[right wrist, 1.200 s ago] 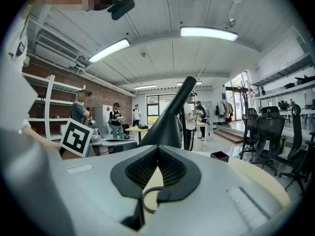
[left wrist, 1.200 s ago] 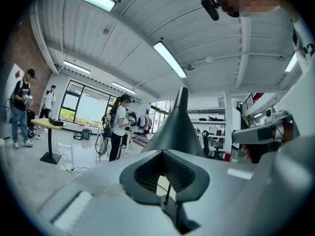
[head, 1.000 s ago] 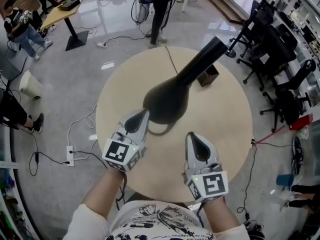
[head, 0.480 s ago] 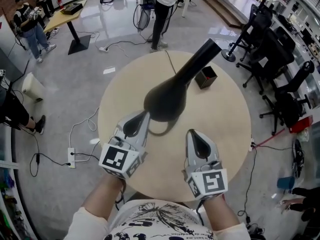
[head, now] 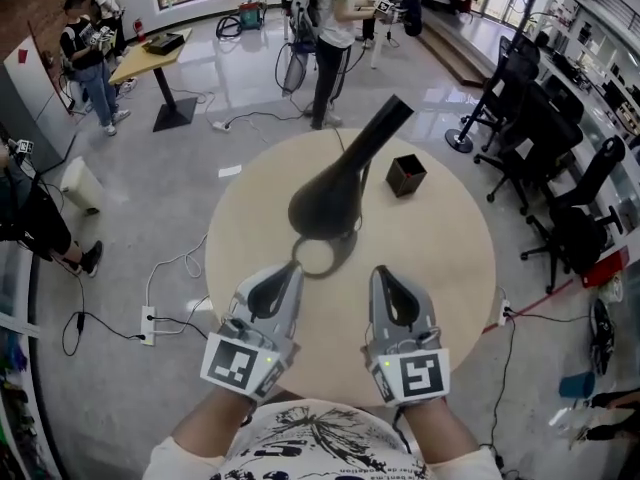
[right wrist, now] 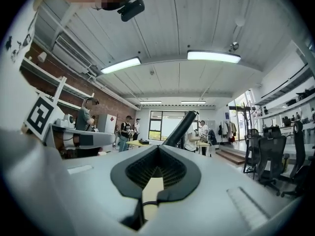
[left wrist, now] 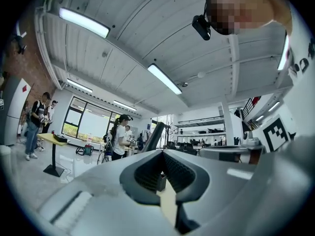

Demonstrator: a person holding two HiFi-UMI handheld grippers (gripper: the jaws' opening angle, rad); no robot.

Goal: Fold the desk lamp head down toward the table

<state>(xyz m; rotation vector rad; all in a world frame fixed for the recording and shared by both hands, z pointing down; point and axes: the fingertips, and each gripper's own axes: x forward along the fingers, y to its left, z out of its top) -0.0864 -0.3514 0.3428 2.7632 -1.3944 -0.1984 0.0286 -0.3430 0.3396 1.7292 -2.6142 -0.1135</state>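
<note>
Left gripper point(head: 288, 273) jaws pressed together, empty, over near side of round table point(head: 450, 258). Black desk lamp point(head: 328, 200) sits mid-table just beyond both grippers, untouched. Right gripper point(head: 382, 276) jaws together too, empty; small black box point(head: 405, 175) right of lamp.

Head view downward; tool views (low) share lamp point(head: 325, 203).

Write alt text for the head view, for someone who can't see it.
A black desk lamp stands on a round beige table, a small black box beside it. Nearer the viewer, the left gripper and right gripper point toward it, both shut, empty, not touching it.
</note>
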